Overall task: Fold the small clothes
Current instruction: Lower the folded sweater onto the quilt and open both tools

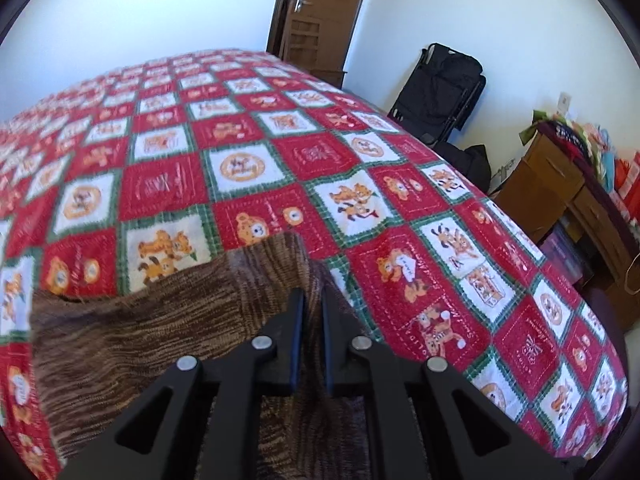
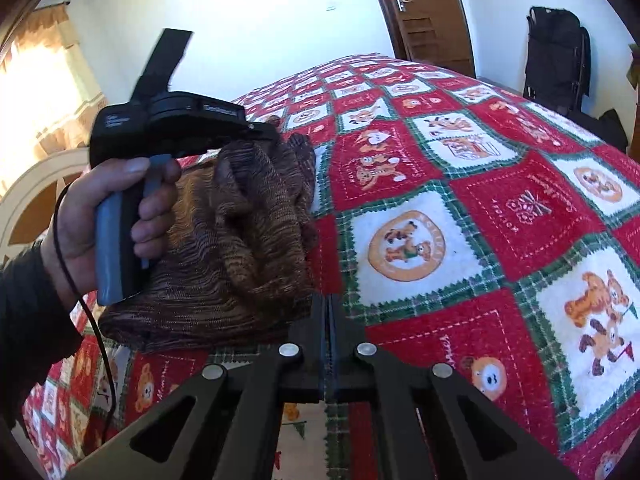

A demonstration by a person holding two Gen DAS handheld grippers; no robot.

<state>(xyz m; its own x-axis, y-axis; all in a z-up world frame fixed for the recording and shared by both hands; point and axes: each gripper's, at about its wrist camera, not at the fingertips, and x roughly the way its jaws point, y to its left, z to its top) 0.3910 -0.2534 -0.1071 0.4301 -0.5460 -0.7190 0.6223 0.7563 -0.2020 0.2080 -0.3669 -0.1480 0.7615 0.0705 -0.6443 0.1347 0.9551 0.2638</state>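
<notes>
A brown striped knit garment (image 1: 160,332) hangs bunched over a red, white and green checked bedspread (image 1: 360,160). My left gripper (image 1: 313,294) is shut on its upper edge, with cloth showing in the narrow gap between the blue pads. In the right wrist view a hand (image 2: 100,208) holds that left gripper (image 2: 268,134) up at the left, and the garment (image 2: 240,248) droops from it in folds just above the bedspread (image 2: 480,200). My right gripper (image 2: 329,300) is shut, and the garment's near lower corner runs into its fingertips.
The bed fills both views. A brown door (image 1: 320,8) stands behind it, with a black folded chair (image 1: 440,88) against the wall. A wooden desk (image 1: 560,184) piled with bags is at the right. A black cable (image 2: 96,340) trails from the left gripper.
</notes>
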